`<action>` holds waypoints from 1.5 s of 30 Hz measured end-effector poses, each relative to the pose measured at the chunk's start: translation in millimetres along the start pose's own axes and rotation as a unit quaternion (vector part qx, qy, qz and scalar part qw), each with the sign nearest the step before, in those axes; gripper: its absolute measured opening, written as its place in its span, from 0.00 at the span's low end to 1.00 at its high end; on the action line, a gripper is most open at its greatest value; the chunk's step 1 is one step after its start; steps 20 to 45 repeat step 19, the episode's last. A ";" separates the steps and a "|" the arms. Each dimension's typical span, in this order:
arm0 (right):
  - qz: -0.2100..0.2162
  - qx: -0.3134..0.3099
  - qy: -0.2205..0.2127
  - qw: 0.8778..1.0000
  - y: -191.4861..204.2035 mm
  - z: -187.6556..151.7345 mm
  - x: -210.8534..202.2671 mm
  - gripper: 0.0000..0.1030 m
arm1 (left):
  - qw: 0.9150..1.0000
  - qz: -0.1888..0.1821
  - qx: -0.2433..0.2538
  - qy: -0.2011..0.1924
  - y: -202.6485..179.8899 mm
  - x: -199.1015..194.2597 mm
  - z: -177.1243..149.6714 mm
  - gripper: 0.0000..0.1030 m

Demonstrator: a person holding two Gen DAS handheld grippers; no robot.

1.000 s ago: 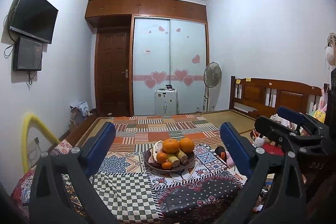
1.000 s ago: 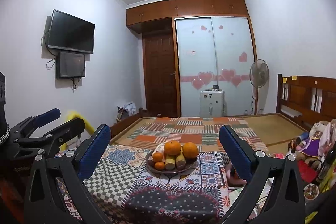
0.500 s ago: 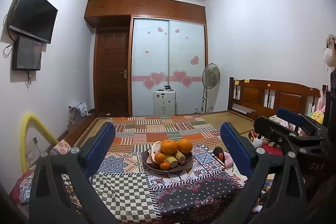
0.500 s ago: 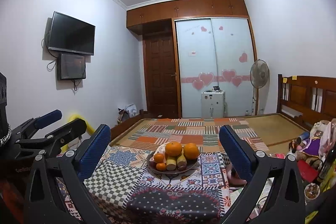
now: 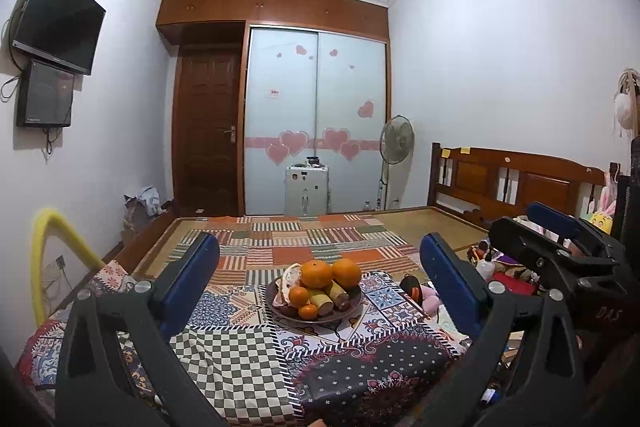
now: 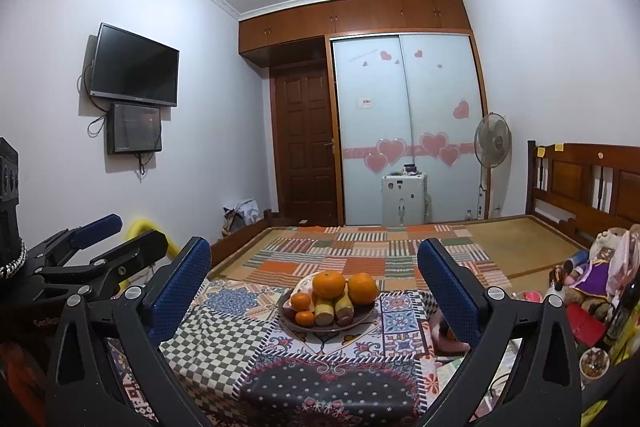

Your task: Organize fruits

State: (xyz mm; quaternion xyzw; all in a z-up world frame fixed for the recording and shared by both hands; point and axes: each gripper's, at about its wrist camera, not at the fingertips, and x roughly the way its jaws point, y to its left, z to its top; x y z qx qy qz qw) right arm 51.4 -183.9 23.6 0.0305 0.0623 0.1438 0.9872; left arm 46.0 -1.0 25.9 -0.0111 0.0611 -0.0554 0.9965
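Your patchwork-covered table (image 5: 224, 367) fills the near ground. On its far middle sits the dark round plate (image 5: 280, 311) piled with oranges (image 5: 316, 274) and bananas. Your left gripper (image 5: 318, 285) and right gripper (image 6: 314, 285) both hover wide apart, empty, framing that plate.
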 end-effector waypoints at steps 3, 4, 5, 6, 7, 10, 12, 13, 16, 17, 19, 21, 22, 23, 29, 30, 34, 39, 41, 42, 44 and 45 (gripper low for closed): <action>0.000 0.000 0.000 1.000 0.2 -0.2 0.0 1.00 | 1.000 -0.005 0.001 0.001 -1.2 1.0 -0.3 0.99; 0.000 0.000 0.000 1.000 0.2 -0.2 0.0 1.00 | 1.000 -0.004 0.002 0.001 -1.6 0.8 -0.5 0.99; -0.001 0.001 0.000 1.000 0.2 -0.6 -0.2 1.00 | 1.000 -0.003 0.002 0.000 -1.8 0.4 -0.5 0.99; -0.001 0.001 0.000 1.000 0.3 -0.5 -0.1 1.00 | 1.000 0.000 0.003 0.000 -2.3 0.5 -0.6 0.99; -0.001 0.001 0.001 1.000 0.3 -0.6 0.0 1.00 | 1.000 0.000 0.003 0.000 -2.1 0.7 -0.8 0.99; -0.003 0.000 0.002 1.000 0.5 -0.7 0.8 1.00 | 1.000 0.000 0.002 0.001 -1.6 0.8 -1.0 0.99; -0.003 0.000 0.003 1.000 0.9 -0.8 2.5 1.00 | 1.000 0.001 0.000 0.002 -1.5 1.8 -1.0 0.99; -0.004 0.000 0.004 1.000 1.2 -0.7 2.9 1.00 | 1.000 0.001 0.000 0.002 -1.3 1.9 -1.4 0.99; -0.003 -0.001 0.005 1.000 2.7 -0.9 3.6 1.00 | 1.000 0.003 -0.001 0.002 -0.5 0.9 -1.7 0.99; -0.003 -0.002 0.006 1.000 2.4 -1.1 3.7 1.00 | 1.000 0.003 -0.001 0.001 0.1 0.5 -2.0 0.99; -0.003 -0.002 0.006 1.000 2.3 -0.9 3.6 1.00 | 1.000 0.001 -0.001 0.002 -0.2 0.2 -1.9 0.99; -0.003 -0.002 0.006 1.000 2.3 -0.9 3.6 1.00 | 1.000 0.001 -0.001 0.002 -0.2 0.2 -1.9 0.99; -0.003 -0.002 0.006 1.000 2.3 -0.9 3.6 1.00 | 1.000 0.001 -0.001 0.002 -0.2 0.2 -1.9 0.99; -0.003 -0.002 0.006 1.000 2.3 -0.9 3.6 1.00 | 1.000 0.001 -0.001 0.002 -0.2 0.2 -1.9 0.99; -0.003 -0.002 0.006 1.000 2.3 -0.9 3.6 1.00 | 1.000 0.001 -0.001 0.002 -0.2 0.2 -1.9 0.99; -0.003 -0.002 0.006 1.000 2.3 -0.9 3.6 1.00 | 1.000 0.001 -0.001 0.002 -0.2 0.2 -1.9 0.99; -0.003 -0.002 0.006 1.000 2.3 -0.9 3.6 1.00 | 1.000 0.001 -0.001 0.002 -0.2 0.2 -1.9 0.99; -0.003 -0.002 0.006 1.000 2.3 -0.9 3.6 1.00 | 1.000 0.001 -0.001 0.002 -0.2 0.2 -1.9 0.99; -0.003 -0.002 0.006 1.000 2.3 -0.9 3.6 1.00 | 1.000 0.001 -0.001 0.002 -0.2 0.2 -1.9 0.99; -0.003 -0.002 0.006 1.000 2.3 -0.9 3.6 1.00 | 1.000 0.001 -0.001 0.002 -0.2 0.2 -1.9 0.99; -0.003 -0.002 0.006 1.000 2.3 -0.9 3.6 1.00 | 1.000 0.001 -0.001 0.002 -0.2 0.2 -1.9 0.99; -0.003 -0.002 0.006 1.000 2.3 -0.9 3.6 1.00 | 1.000 0.001 -0.001 0.002 -0.2 0.2 -1.9 0.99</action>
